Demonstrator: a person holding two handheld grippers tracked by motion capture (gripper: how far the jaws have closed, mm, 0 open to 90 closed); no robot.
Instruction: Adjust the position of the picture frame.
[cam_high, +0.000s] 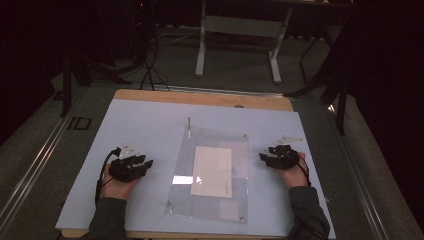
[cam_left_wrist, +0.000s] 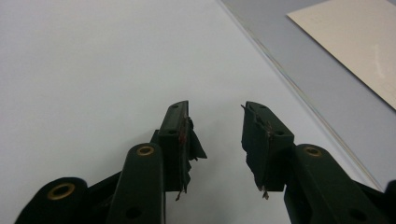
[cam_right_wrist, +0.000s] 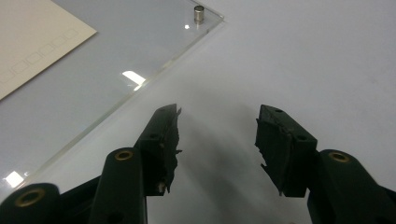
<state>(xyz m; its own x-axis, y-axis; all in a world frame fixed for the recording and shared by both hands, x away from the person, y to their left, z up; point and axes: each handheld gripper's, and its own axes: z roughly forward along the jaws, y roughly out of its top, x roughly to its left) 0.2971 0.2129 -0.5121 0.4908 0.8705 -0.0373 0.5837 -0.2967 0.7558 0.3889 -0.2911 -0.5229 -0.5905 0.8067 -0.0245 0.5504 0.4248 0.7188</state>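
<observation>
Resting on the pale blue tabletop (cam_high: 140, 120), left gripper (cam_high: 142, 164) and right gripper (cam_high: 266, 157), each with its 2 black jaws apart and nothing between them. Between both, flat on the surface: clear acrylic sheet (cam_high: 215, 200) (small metal pegs at its corners) with a cream rectangular paper card (cam_high: 212, 171) at its middle.

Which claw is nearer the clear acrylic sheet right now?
Right. The right claw sits just off the acrylic sheet's right edge, jaws open and empty. The left claw is farther off the left edge, also open.
</observation>
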